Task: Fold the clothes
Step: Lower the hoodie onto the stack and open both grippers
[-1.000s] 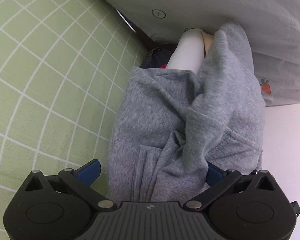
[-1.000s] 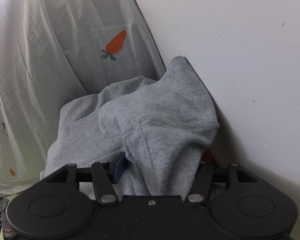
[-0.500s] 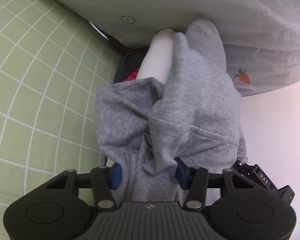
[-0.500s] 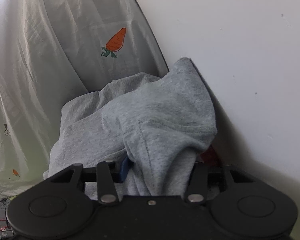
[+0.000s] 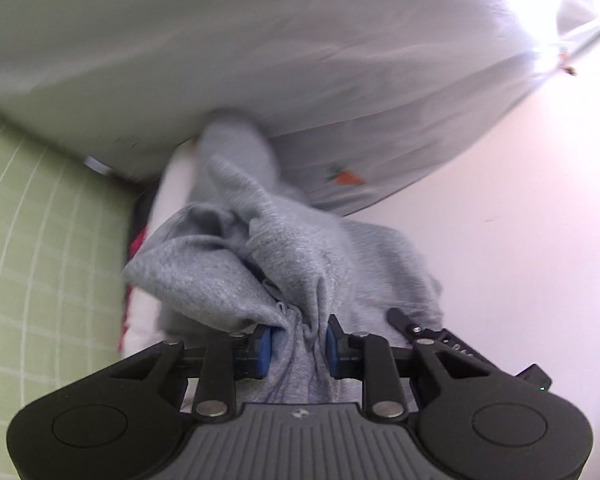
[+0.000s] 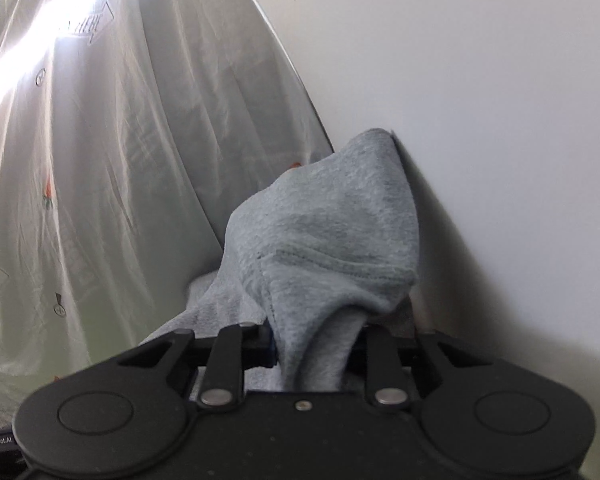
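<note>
Both claws pinch bunched cloth of the grey sweatshirt (image 5: pixel 300 268), held above the green checked bedsheet (image 5: pixel 40 260) against the wall (image 6: pixel 480 120); the left claw (image 5: pixel 298 346) and right claw (image 6: pixel 314 350) should rise evenly, keeping it taut; their jaws have just been closing on it, and the left has risen since.

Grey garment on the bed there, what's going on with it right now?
A person is working with two handheld tongs on a grey garment. The left tongs have just been closing and now pinch a bunched fold of it; the right tongs have also been closing and grip another fold. The garment hangs bunched between them above the green checked sheet, beside the wall and a carrot-print curtain. No fold is made yet.
</note>
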`<move>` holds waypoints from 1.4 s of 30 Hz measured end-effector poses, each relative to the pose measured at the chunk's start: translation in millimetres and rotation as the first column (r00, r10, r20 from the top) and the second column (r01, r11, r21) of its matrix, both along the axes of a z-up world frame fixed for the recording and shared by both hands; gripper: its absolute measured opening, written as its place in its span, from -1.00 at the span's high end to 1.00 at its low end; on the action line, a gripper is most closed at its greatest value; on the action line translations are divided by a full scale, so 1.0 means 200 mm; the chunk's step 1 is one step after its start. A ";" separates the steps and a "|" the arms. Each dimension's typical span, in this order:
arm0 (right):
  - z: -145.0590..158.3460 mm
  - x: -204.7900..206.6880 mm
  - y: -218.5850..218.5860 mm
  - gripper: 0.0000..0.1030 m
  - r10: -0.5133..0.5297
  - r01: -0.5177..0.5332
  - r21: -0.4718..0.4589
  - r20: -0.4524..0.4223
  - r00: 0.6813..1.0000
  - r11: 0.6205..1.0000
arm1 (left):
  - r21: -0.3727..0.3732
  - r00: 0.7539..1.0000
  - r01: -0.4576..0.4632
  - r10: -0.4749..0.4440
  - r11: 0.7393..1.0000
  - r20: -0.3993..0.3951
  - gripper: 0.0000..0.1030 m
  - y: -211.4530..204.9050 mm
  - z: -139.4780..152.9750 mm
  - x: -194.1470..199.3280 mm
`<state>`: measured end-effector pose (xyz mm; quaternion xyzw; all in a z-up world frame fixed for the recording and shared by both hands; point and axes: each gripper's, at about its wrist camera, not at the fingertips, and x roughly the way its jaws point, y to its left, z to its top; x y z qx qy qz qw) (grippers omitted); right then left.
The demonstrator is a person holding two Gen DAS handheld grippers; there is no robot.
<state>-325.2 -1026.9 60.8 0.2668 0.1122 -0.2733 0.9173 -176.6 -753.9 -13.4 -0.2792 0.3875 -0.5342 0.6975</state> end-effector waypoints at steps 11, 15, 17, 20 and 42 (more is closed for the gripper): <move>0.39 0.16 -0.06 0.56 0.005 0.016 -0.157 0.133 0.991 0.987 | -0.179 0.983 -0.013 0.045 0.984 0.176 0.44 -0.13 0.40 0.25; 0.27 0.47 -0.12 -0.25 -0.063 0.016 -0.253 -0.177 0.982 0.967 | 0.037 0.976 -0.215 0.215 0.976 0.023 0.29 -0.19 0.20 0.41; 0.15 0.58 -0.12 -0.33 -0.126 0.037 -0.280 -0.309 0.943 0.959 | 0.135 0.962 -0.272 0.274 0.953 0.005 0.23 -0.20 0.10 0.46; 0.04 0.58 -0.05 -0.60 -0.167 0.075 -0.309 -0.284 0.944 0.948 | 0.198 0.957 -0.289 0.290 0.937 0.022 0.05 -0.17 0.00 0.46; -0.24 0.34 0.28 -1.00 -0.103 0.058 -0.148 -0.318 0.943 0.987 | 0.327 0.885 -0.322 0.160 0.889 0.437 -0.99 0.01 0.16 -0.04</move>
